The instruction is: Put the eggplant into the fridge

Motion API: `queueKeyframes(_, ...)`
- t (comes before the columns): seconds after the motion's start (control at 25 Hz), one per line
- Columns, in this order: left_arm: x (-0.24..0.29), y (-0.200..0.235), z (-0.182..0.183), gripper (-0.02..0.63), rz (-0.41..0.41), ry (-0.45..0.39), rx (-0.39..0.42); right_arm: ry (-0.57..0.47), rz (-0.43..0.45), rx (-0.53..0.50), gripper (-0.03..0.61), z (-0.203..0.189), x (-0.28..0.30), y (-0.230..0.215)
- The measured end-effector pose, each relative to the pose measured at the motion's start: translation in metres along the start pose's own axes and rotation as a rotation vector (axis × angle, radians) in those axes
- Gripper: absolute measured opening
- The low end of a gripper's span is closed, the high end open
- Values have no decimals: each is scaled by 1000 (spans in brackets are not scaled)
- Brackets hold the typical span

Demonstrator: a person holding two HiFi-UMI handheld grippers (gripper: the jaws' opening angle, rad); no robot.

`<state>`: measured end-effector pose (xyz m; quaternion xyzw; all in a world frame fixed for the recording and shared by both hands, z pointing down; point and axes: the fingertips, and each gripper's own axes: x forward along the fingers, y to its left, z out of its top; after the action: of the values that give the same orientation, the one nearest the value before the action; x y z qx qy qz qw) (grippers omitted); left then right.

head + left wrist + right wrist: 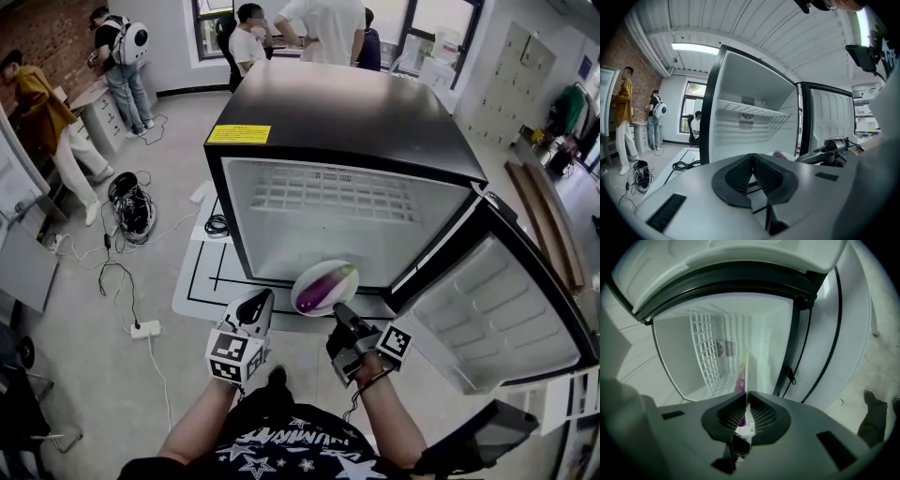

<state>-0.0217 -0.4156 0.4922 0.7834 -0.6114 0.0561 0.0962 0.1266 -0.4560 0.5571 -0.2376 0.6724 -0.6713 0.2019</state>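
A purple eggplant (330,281) with a green end lies on a white plate (307,300). My right gripper (339,311) is shut on the plate's near rim and holds it up before the open black fridge (347,103). In the right gripper view the plate (751,373) runs edge-on between the jaws, with the eggplant (740,380) on its left. The fridge's white inside has a wire shelf (328,192) and looks bare. My left gripper (263,302) hangs just left of the plate, shut on nothing. The left gripper view shows its jaws (752,158) meeting and the right gripper (827,150) beside it.
The fridge door (497,309) stands swung open at the right. Cables and a power strip (142,328) lie on the floor at the left. Several people (251,37) stand behind the fridge and at the left wall. Planks (544,216) lie at the far right.
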Motion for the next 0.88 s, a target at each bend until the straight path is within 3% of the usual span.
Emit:
queueKeyframes(0.44, 57, 38, 1, 9, -51, 32, -3, -11, -47, -23, 23, 29, 73, -7)
queueKeyframes(0.72, 83, 39, -3, 9, -111, 61, -2, -10, -85, -45, 25, 44, 112, -17)
queueKeyframes(0.88, 97, 61, 5, 9, -120, 70, 44, -6, -111, -54, 25, 49, 147, -14)
